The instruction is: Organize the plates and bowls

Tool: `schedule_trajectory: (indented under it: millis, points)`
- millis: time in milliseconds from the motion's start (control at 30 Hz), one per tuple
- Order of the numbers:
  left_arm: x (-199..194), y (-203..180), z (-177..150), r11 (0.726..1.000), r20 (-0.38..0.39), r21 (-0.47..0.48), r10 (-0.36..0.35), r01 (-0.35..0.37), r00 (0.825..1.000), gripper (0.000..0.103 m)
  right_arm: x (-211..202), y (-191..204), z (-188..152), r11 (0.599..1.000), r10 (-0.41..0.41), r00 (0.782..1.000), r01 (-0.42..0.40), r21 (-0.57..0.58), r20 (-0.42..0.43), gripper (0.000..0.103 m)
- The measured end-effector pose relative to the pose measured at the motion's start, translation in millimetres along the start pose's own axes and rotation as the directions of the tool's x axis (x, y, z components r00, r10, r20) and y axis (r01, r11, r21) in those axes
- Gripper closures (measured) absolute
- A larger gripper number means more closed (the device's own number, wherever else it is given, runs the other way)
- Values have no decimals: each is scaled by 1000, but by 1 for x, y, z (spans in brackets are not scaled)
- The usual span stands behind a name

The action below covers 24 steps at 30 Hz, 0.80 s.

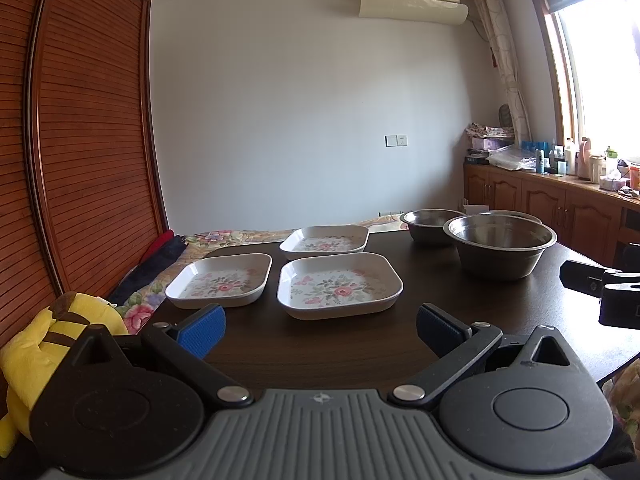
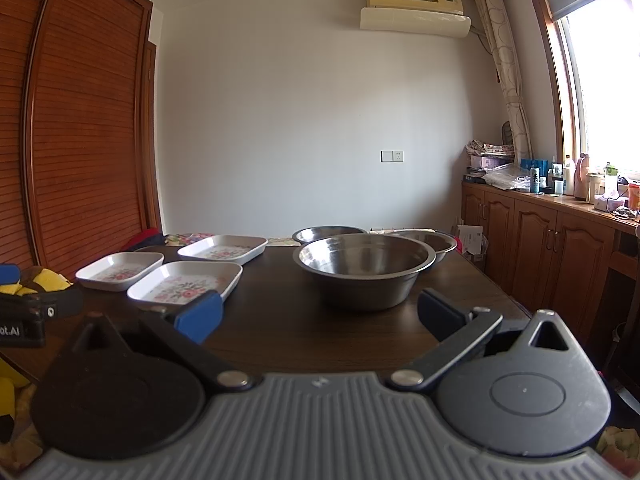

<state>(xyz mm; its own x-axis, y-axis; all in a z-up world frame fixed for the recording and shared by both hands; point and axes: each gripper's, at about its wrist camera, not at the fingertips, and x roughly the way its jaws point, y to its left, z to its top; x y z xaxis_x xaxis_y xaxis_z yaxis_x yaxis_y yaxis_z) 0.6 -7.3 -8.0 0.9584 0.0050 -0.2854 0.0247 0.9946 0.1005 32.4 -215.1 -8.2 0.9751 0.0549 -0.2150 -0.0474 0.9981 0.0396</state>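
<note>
Left gripper [image 1: 320,332] spread wide, blue pads empty, hovering over the dark round wooden table [image 1: 340,352]. Just ahead of it: three square white floral-print plates, nearest [image 1: 339,285], left one [image 1: 221,280], far one [image 1: 325,242], each apart from the others. Right gripper [image 2: 320,314] likewise agape, grasping nothing. Directly ahead of it: large stainless-steel bowl [image 2: 363,270]; behind that, two more steel bowls, left [image 2: 326,234] and right [image 2: 430,242]. Yellow plush toy [image 1: 48,344] beside the left gripper's left finger.
</note>
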Motion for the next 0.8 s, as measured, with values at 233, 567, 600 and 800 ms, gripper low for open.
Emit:
schedule_trajectory:
  millis: [233,567,600,800]
  points:
    - [-1,1,-2,1000,0,0,0,0,1000,0,-1,-1,0,1000,1,1000,-1,1,1,0]
    - [-2,6,1,1000,-3,2,-6,6,1000,0,0,0,0,1000,0,1000,0,1,0,0]
    - [-2,6,1,1000,-4,2,-6,6,1000,0,0,0,0,1000,0,1000,0,1,0,0]
    - [-1,5,1,1000,-13,6,-7,7,1000,0,0,0,-1,1000,1,1000,-1,2,-2,0]
